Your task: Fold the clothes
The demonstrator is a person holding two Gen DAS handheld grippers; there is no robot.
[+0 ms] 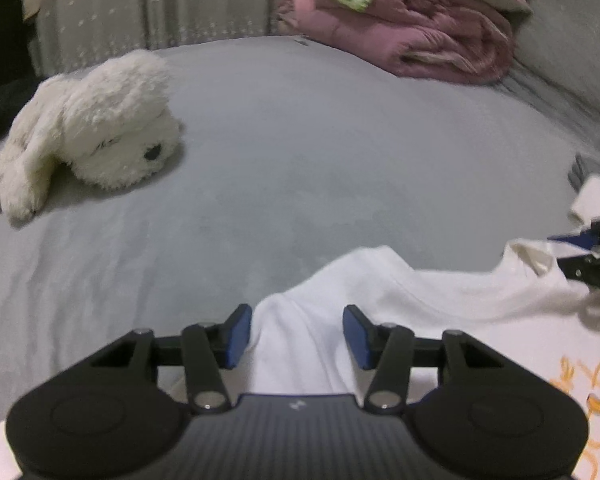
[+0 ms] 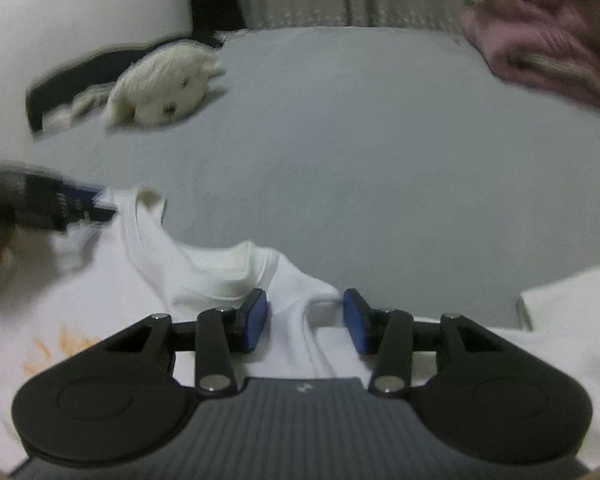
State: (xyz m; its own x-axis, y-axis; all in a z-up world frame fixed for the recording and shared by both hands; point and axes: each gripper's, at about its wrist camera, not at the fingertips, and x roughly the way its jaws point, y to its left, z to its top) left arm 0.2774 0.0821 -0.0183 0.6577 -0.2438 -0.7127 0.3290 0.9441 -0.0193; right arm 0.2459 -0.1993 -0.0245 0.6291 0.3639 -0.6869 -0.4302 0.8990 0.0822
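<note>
- Left tongs point(image 1: 297, 332): blue pads part-open, a ridge of the white T-shirt point(image 1: 420, 300) lying between them; no pad visibly presses it.
- Right tongs point(image 2: 305, 320): part-open likewise, straddling a raised fold at the shirt's shoulder, not clamped.
- One T-shirt, spread on the grey bed point(image 1: 300, 140) beneath both tongs.
- Beyond the tongs: one white plush dog point(image 1: 96, 128), one pink blanket point(image 1: 420, 32).

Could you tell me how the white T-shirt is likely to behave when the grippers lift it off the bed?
The white T-shirt will probably be floppy: it already lies in soft folds and ridges on the bed. It looks thin, so likely light. Lifted at two points near the collar, the rest would probably sag and hang between them.
</note>
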